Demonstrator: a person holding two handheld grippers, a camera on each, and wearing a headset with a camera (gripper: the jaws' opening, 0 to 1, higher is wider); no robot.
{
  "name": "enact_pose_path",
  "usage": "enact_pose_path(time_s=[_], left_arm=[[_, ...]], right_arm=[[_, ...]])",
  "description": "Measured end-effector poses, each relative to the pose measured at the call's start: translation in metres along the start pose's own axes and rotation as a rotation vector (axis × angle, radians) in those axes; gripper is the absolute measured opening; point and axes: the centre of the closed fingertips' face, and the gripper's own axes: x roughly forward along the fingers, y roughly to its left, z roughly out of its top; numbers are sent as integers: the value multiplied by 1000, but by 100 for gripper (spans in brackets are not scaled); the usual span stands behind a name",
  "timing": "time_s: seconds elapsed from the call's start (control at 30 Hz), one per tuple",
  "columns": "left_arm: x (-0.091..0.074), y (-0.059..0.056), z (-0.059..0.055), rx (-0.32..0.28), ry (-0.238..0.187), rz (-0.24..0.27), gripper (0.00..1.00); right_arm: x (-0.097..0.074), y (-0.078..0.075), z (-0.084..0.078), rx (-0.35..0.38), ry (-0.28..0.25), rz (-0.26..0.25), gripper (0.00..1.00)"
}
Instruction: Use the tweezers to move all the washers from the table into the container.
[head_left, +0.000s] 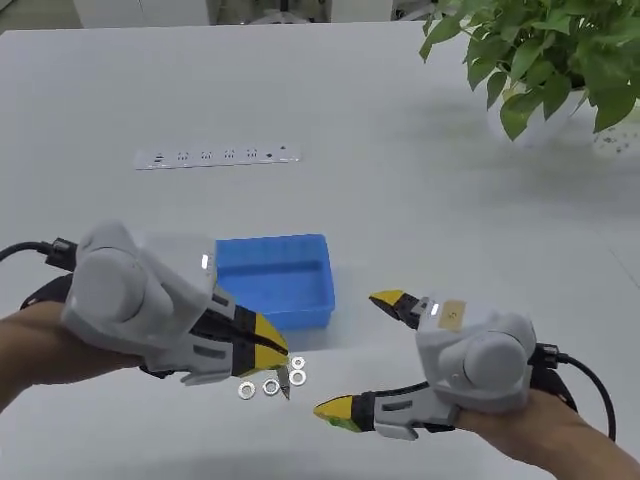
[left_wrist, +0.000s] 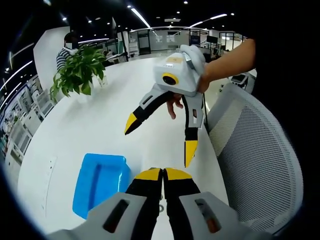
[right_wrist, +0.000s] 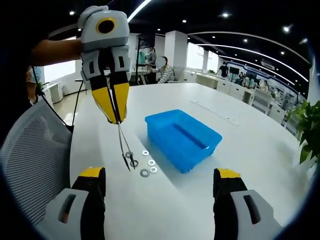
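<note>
Now the left gripper (head_left: 270, 350) has its fingers closed on the tweezers (right_wrist: 122, 142), tips among the washers (head_left: 271, 386) on the tabletop (head_left: 400, 180), just near of the blue container (head_left: 275, 280). To the right, the right gripper (head_left: 358, 352) holds its fingers wide and empty.

The washers (right_wrist: 144, 173) and the thin tweezers (right_wrist: 122, 146) look like shiny metal. The container (right_wrist: 182, 137) is smooth blue plastic, and the table (head_left: 420, 200) is white and matt.

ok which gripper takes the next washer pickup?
Left. The left gripper is shut on the tweezers, tips down by the washers. The right gripper is open and holds nothing.
</note>
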Motion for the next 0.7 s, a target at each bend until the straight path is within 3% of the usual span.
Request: enact_pose_path(time_s=[0.13,0.27,0.7], left_arm=[[0,3,2,4,-4,5,5],[0,5,5,6,-10,9,5],[6,10,6,18,-9,8,5]], right_arm=[[-1,-4,1,4,-6,-26,99],[-1,-9,2,5,-10,-47,100],[1,-1,-6,3,23,-21,100]])
